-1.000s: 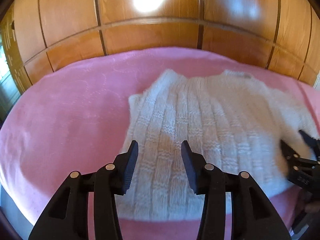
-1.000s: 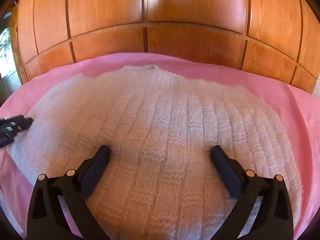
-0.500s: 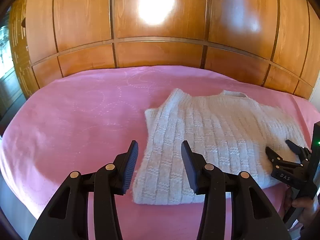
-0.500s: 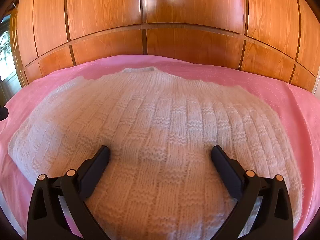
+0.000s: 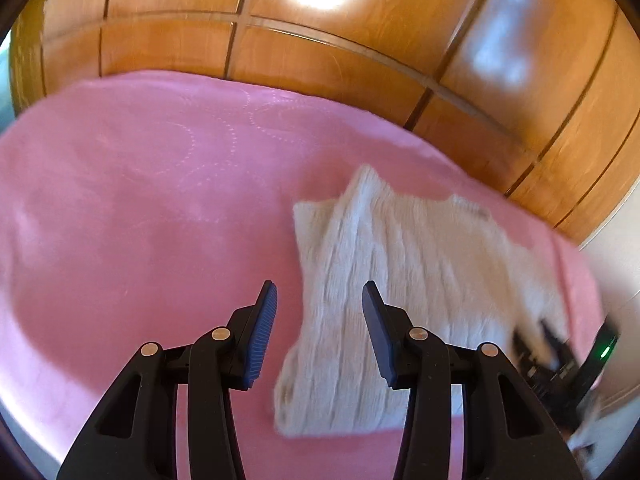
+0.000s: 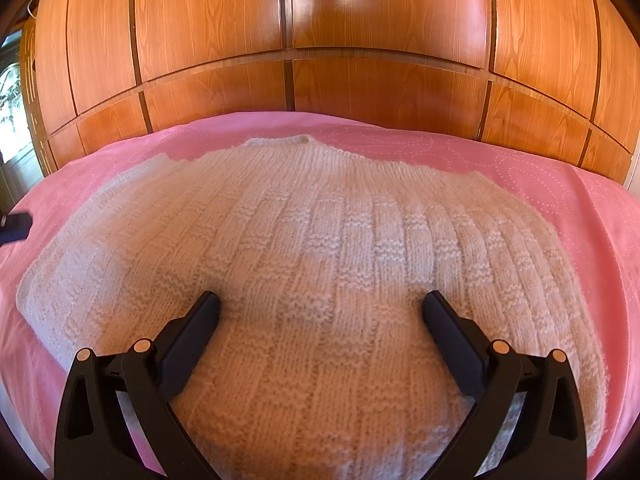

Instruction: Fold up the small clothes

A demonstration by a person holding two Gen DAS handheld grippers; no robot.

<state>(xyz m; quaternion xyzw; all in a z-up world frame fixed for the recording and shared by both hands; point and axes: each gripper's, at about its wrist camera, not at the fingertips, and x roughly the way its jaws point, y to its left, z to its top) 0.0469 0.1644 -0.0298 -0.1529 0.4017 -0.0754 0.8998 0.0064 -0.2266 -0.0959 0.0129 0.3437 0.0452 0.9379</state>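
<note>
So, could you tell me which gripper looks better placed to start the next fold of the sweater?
Probably the right gripper: its open jaws sit low over the white sweater. The left gripper is open too, but off by the sweater's side edge, partly over the pink cover.

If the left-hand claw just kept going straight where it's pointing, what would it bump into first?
Most likely the left edge of the white knitted sweater on the pink bedspread. The open left gripper is empty; blur leaves depth unclear.

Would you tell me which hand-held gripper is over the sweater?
The right hand-held gripper, open over the sweater; the left hand-held gripper hangs at its edge.
</note>
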